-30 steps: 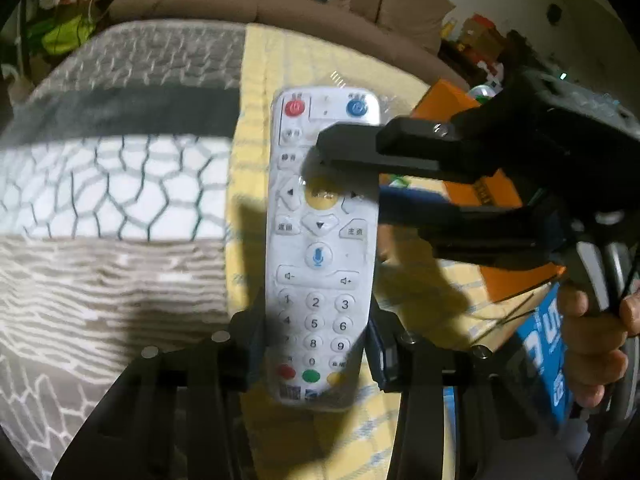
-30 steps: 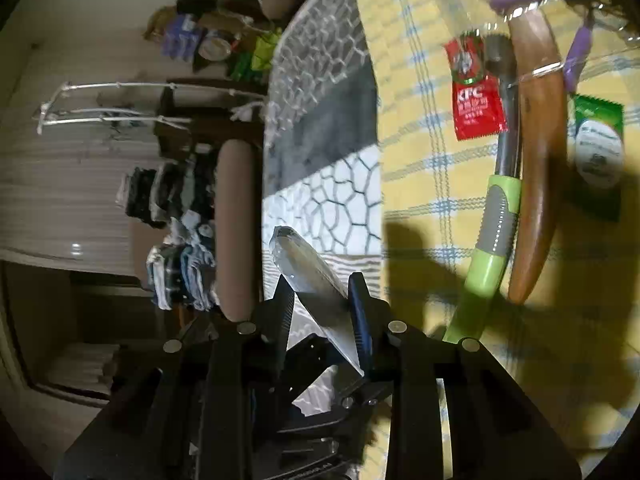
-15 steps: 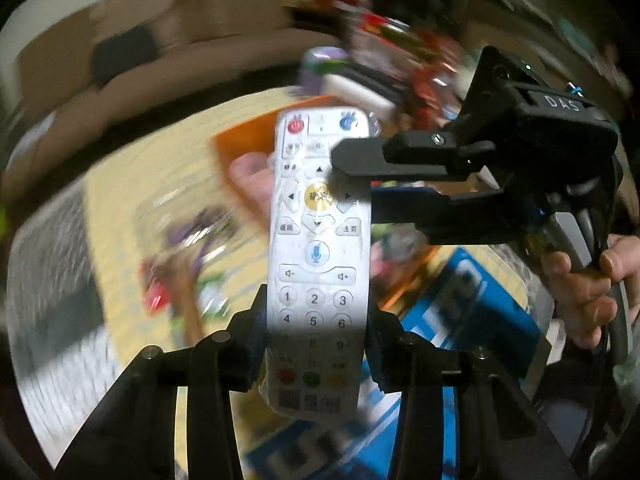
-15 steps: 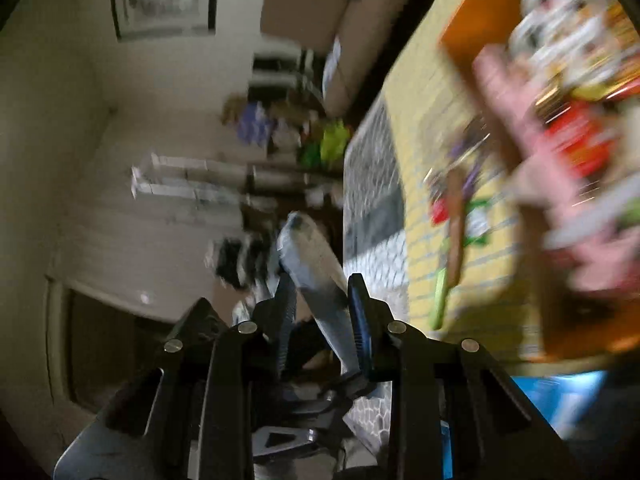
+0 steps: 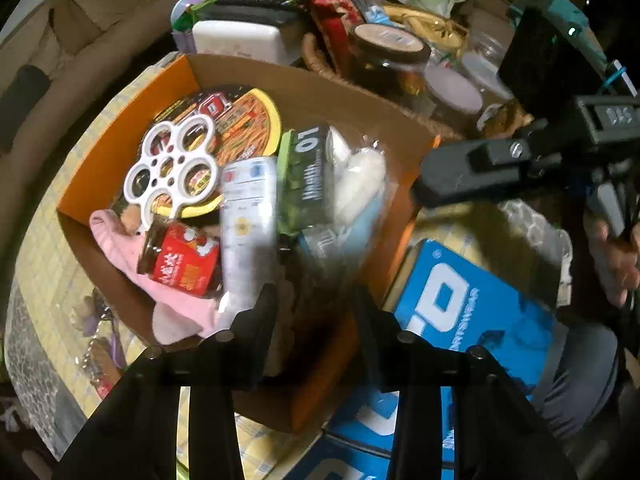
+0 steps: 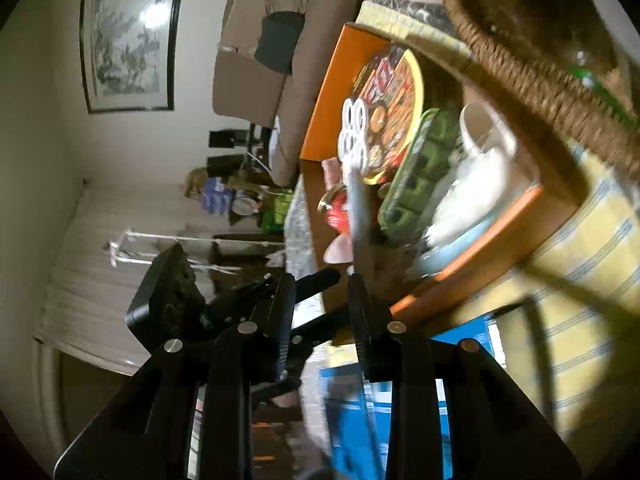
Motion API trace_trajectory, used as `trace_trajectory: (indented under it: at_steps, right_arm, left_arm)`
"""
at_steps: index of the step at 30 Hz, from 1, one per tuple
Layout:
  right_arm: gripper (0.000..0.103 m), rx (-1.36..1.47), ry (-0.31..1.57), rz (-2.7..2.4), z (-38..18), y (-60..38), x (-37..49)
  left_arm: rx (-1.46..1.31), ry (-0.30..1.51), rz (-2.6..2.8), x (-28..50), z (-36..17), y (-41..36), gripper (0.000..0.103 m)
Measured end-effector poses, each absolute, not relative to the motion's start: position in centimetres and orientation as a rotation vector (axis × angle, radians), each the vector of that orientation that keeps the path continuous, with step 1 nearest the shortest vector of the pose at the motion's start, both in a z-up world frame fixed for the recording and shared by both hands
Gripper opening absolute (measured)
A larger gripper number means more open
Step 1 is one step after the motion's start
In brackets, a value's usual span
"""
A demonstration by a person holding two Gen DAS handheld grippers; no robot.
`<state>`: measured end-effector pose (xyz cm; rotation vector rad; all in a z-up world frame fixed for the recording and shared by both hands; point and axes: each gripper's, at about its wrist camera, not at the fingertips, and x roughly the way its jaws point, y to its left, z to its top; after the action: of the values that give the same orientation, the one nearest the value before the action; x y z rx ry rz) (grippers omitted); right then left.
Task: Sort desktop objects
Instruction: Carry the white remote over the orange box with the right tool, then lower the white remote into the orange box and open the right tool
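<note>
White remote (image 5: 248, 216), orange box (image 5: 120, 136), yellow plaid cloth (image 6: 592, 264), red-label jar (image 5: 180, 264).

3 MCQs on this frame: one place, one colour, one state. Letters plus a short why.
1. The white ring tray lies:
A. on the noodle bowl
B. on the sofa
C. on the floor

2. The outer wall of the cardboard box is:
A. green
B. orange
C. purple

3. The remote is:
A. clamped in one gripper
B. clamped by both grippers
C. held by neither, inside the box

Answers:
1 A: the tray overlaps the bowl's printed lid.
2 B: the wall's outside face shows orange in both views.
3 C: the jaws of the left gripper and the right gripper stand apart with nothing between them, and the blurred remote sits among the box's contents.
</note>
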<state>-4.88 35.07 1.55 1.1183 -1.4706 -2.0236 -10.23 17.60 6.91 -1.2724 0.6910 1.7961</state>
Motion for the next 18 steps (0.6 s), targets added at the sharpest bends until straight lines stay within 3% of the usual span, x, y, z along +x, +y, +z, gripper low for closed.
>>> trace_trajectory:
  at_steps: [5, 7, 8, 11, 12, 18]
  right_arm:
    - [0.027, 1.169, -1.276, -2.160, 4.3, 35.7, -6.2]
    - [0.034, 1.188, -1.197, -2.206, 5.4, 35.4, -6.9]
    - [0.036, 1.202, -1.159, -2.227, 5.9, 35.2, -7.1]
    - [0.048, 1.256, -1.033, -2.277, 6.6, 33.7, -7.3]
    - [0.055, 1.270, -1.020, -2.283, 6.5, 33.2, -7.1]
    - [0.060, 1.359, -0.855, -2.352, 5.8, 30.2, -6.1]
  left_arm:
    - [-1.287, 0.626, 1.893, -11.7, 7.6, 14.7, 0.040]
    - [-1.277, 0.549, 1.936, -11.9, 8.3, 13.5, 0.040]
    - [-1.264, 0.528, 1.949, -11.8, 8.6, 13.3, 0.043]
    - [-1.192, 0.548, 2.048, -10.2, 9.4, 13.1, 0.076]
    - [-1.166, 0.566, 2.084, -9.8, 9.5, 13.1, 0.080]
    - [-1.177, 0.516, 2.167, -7.6, 9.0, 12.4, 0.084]
